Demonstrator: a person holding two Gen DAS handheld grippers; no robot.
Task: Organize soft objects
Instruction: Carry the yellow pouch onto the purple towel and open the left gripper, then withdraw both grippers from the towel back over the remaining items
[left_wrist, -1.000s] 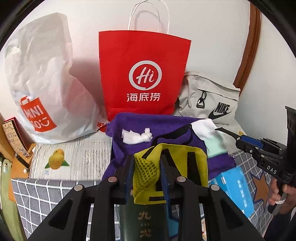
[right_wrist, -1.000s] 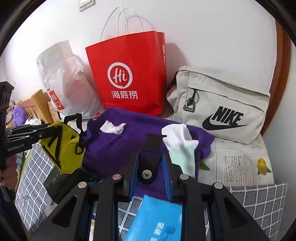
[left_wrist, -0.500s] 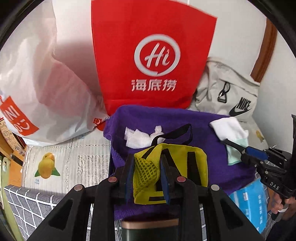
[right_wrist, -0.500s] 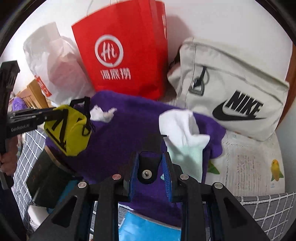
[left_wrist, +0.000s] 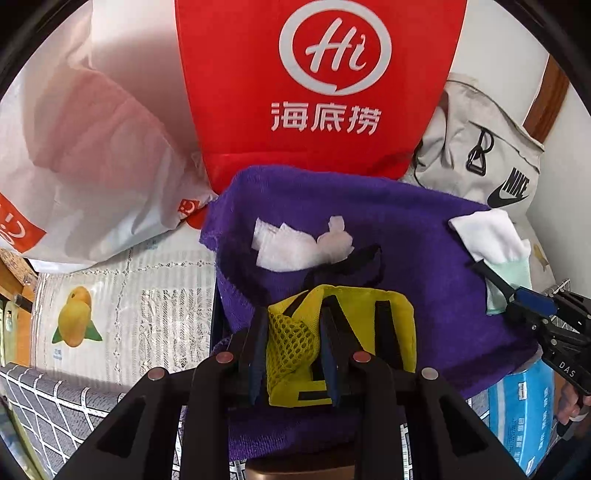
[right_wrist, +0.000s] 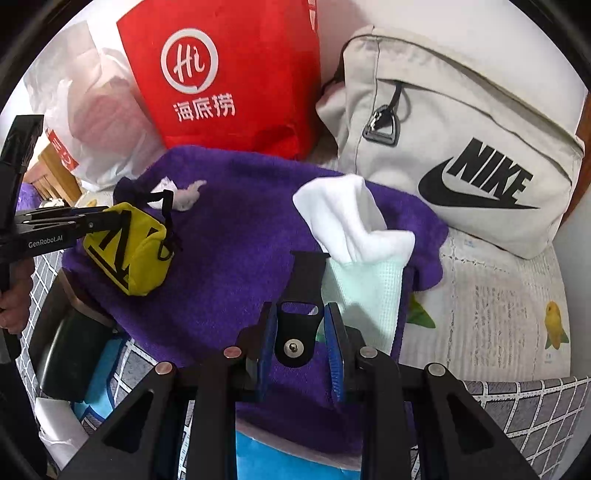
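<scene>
My left gripper (left_wrist: 291, 354) is shut on a yellow mesh pouch with black straps (left_wrist: 365, 332) and holds it just above a purple towel (left_wrist: 406, 240); the pouch also shows in the right wrist view (right_wrist: 136, 251). A crumpled white tissue (left_wrist: 299, 243) lies on the towel. My right gripper (right_wrist: 301, 347) is shut on a flat black tool (right_wrist: 299, 317) whose tip lies at a white and mint sock (right_wrist: 358, 236) on the towel's right part (right_wrist: 221, 258).
A red paper bag (left_wrist: 317, 85), a white plastic bag (left_wrist: 92, 155) and a beige Nike bag (right_wrist: 461, 140) stand against the wall behind. A blue box (left_wrist: 524, 406) and a dark box (right_wrist: 70, 343) lie near the front of the checked cloth (right_wrist: 517, 406).
Both grippers moved forward and down toward the purple towel. The yellow pouch came over the towel; the black tool's tip reached the sock.
</scene>
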